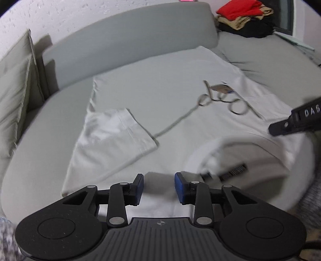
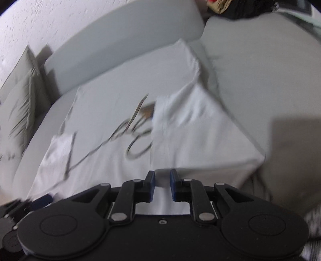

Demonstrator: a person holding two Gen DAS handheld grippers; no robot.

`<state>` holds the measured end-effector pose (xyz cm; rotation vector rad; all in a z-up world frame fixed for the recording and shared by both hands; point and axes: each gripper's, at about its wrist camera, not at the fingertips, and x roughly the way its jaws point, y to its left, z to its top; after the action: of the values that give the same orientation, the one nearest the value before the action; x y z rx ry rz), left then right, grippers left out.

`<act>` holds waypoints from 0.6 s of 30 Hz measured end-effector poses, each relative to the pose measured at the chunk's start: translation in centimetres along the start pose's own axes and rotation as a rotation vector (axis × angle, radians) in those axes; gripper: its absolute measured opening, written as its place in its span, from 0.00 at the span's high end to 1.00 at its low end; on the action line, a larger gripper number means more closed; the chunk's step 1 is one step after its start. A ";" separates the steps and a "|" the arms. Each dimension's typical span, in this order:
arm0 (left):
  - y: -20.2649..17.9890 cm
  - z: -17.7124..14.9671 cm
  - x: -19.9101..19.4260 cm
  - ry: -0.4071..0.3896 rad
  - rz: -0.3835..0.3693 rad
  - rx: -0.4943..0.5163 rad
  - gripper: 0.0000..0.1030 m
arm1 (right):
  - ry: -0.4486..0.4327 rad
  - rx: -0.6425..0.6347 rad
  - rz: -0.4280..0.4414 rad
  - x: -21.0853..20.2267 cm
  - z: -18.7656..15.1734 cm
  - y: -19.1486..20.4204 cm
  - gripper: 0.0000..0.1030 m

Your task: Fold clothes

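Note:
A white T-shirt (image 1: 160,96) with a grey script print (image 1: 220,98) lies flat on the grey sofa seat (image 1: 44,130). Its left sleeve (image 1: 116,132) is folded inward, and the collar with a dark label (image 1: 232,170) points toward me. My left gripper (image 1: 159,180) is open just above the shirt's near edge, with nothing between its fingers. The right gripper's tip (image 1: 280,128) shows at the right edge of this view. In the right wrist view the right sleeve (image 2: 190,128) is folded over the print. There my right gripper (image 2: 162,176) is open over the shirt (image 2: 112,112), its jaws narrowly apart.
A pile of red, tan and black clothes (image 1: 244,18) sits at the back right of the sofa. The grey backrest (image 1: 130,40) runs behind the shirt, and olive cushions (image 1: 16,90) lean at the left. Bare seat (image 2: 260,80) lies right of the shirt.

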<state>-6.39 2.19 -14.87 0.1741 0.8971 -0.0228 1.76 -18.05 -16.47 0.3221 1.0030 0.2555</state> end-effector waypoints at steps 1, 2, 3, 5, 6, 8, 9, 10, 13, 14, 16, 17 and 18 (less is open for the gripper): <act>0.5 -0.5 -0.6 -0.010 -0.037 -0.038 0.66 | 0.011 0.015 0.025 -0.6 -0.7 -0.1 0.84; 1.0 -0.9 -1.3 -0.039 -0.062 -0.076 0.64 | 0.005 0.024 0.047 -1.3 -1.3 -0.1 0.84; 1.1 -0.9 -1.4 -0.069 -0.052 -0.082 0.64 | 0.011 0.023 0.053 -1.5 -1.4 0.0 0.83; 1.3 -0.8 -1.7 -0.129 -0.024 -0.090 0.64 | 0.024 0.022 0.065 -1.8 -1.6 0.2 0.83; 1.0 -0.6 -1.2 -0.129 -0.009 -0.070 0.64 | 0.030 0.021 0.071 -1.9 -1.7 0.3 0.83; 0.3 -0.6 0.7 -0.009 -0.008 -0.025 0.64 | 0.042 0.019 0.083 -2.3 -1.8 0.6 0.83; 0.0 -1.0 1.3 0.029 0.004 -0.005 0.63 | 0.049 0.018 0.089 -2.4 -1.9 0.7 0.83; -0.3 -1.1 1.1 0.034 0.011 0.022 0.64 | 0.055 0.018 0.095 -2.6 -2.0 0.8 0.83; 0.1 -1.1 0.6 0.080 -0.011 0.006 0.64 | 0.074 0.015 0.113 -3.0 -2.2 1.1 0.82; 0.7 -1.1 0.4 0.100 -0.034 -0.026 0.65 | 0.080 0.014 0.119 -3.2 -2.3 1.3 0.80; 1.9 -0.8 -0.7 0.078 -0.071 -0.081 0.64 | 0.092 0.013 0.131 -3.5 -2.5 1.5 0.76; 2.4 -0.5 -1.3 0.048 -0.068 -0.100 0.64 | 0.099 0.012 0.137 -3.6 -2.5 1.6 0.76; 2.9 -0.2 -1.9 0.018 -0.065 -0.120 0.64 | 0.096 0.010 0.147 -3.9 -2.4 1.8 0.76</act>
<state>-7.43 4.96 -13.11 0.0337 0.9195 -0.0279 -2.46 -17.44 -13.94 0.3962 1.0774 0.4023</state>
